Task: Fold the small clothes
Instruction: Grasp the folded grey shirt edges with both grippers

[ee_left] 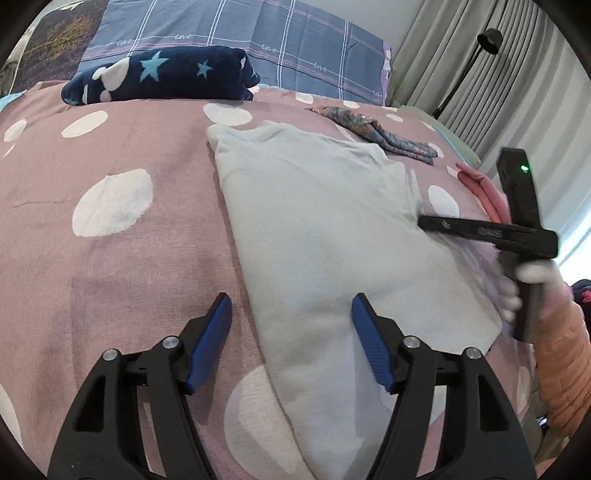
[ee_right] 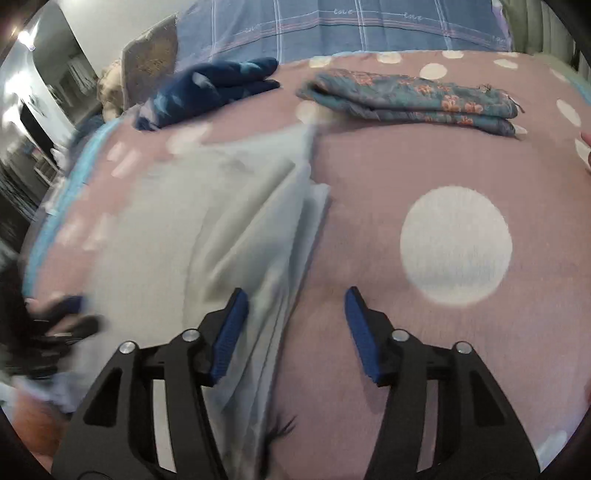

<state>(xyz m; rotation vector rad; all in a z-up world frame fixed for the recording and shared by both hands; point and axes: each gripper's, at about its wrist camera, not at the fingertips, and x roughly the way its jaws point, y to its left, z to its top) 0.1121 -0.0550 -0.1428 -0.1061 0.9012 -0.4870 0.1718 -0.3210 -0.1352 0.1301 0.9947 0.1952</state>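
A pale grey folded garment (ee_left: pixel 332 229) lies on the pink dotted bedspread (ee_left: pixel 110 147). My left gripper (ee_left: pixel 290 302) hovers open over the garment's near left edge, and nothing is pinched between its blue pads. My right gripper (ee_left: pixel 423 221), held by a gloved hand, reaches the garment's right edge from the side. In the right wrist view the right gripper (ee_right: pixel 295 295) stands open. The garment's (ee_right: pixel 184 229) layered edge runs under its left finger, and bare bedspread (ee_right: pixel 369 184) shows between the jaws. The left gripper (ee_right: pixel 62 317) is a dark blur at the left.
A folded blue floral cloth (ee_left: pixel 376 129) (ee_right: pixel 406 99) lies beyond the garment. A navy star blanket (ee_left: pixel 162 77) and a plaid pillow (ee_left: pixel 240 33) sit at the head of the bed. A pink folded item (ee_left: pixel 484 192) lies at the right edge. A floor lamp (ee_left: pixel 465 66) stands by the curtains.
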